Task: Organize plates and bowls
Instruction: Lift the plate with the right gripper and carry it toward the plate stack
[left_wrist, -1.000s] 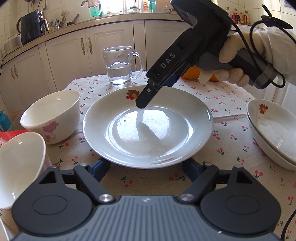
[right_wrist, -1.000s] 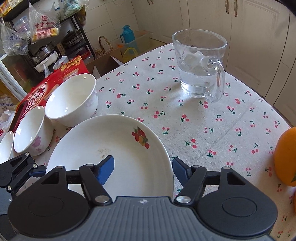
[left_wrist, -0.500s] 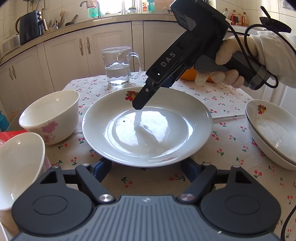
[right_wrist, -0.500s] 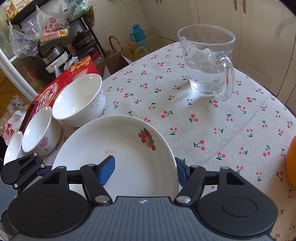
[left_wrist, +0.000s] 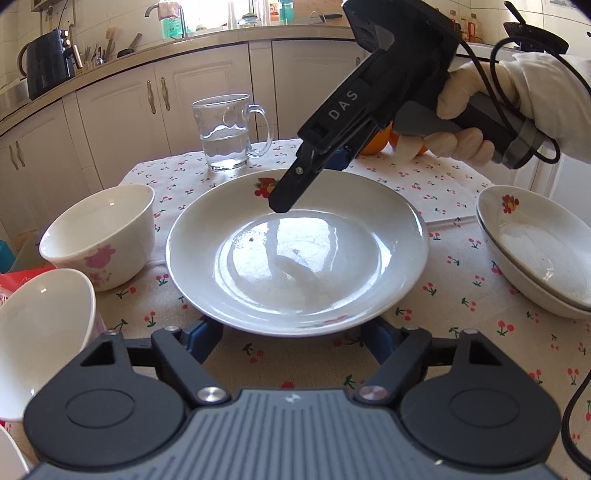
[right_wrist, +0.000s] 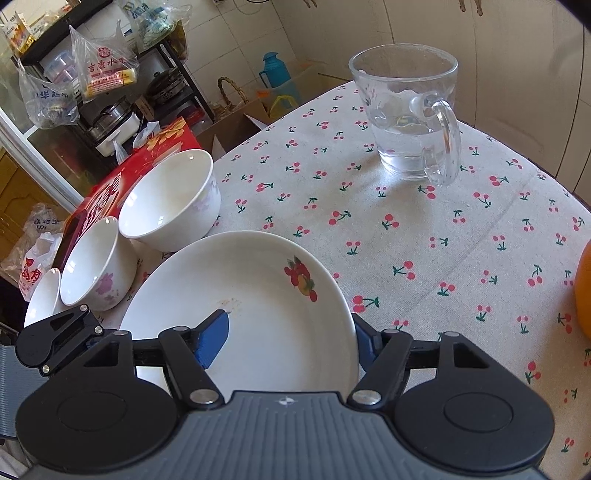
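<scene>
We had the plate (left_wrist: 295, 254) sitting flat on the cherry-print counter (left_wrist: 461, 295), right in the middle of things. Our left gripper (left_wrist: 291, 338) was spread wide at the near rim, one blue pad on each side, but the plate edge hid both tips so we couldn't tell if they touched it.

The right gripper (right_wrist: 288, 338) was also wide, straddling the far rim: one blue pad (right_wrist: 212, 338) sat over the inside of the plate, the other was mostly hidden behind the rim on the outside. From the left camera only one black finger (left_wrist: 291, 188) of it showed clearly, tilted down above the plate's well. Whether it was actually touching the surface, honestly hard to say.

Bowls: one bowl (left_wrist: 107, 236) stood just left of the plate, a second bowl (right_wrist: 96, 266) was beside it, and a third (right_wrist: 42, 295) got cut off behind the left gripper in the right view. Behind them was a red box (right_wrist: 110, 192), partly covered.

On the right of the left view, two stacked plates (left_wrist: 532, 254) ran off the frame edge. A glass mug (left_wrist: 229, 133) with water stood past the plate, and an orange (left_wrist: 373, 144) was mostly blocked by the right gripper.
</scene>
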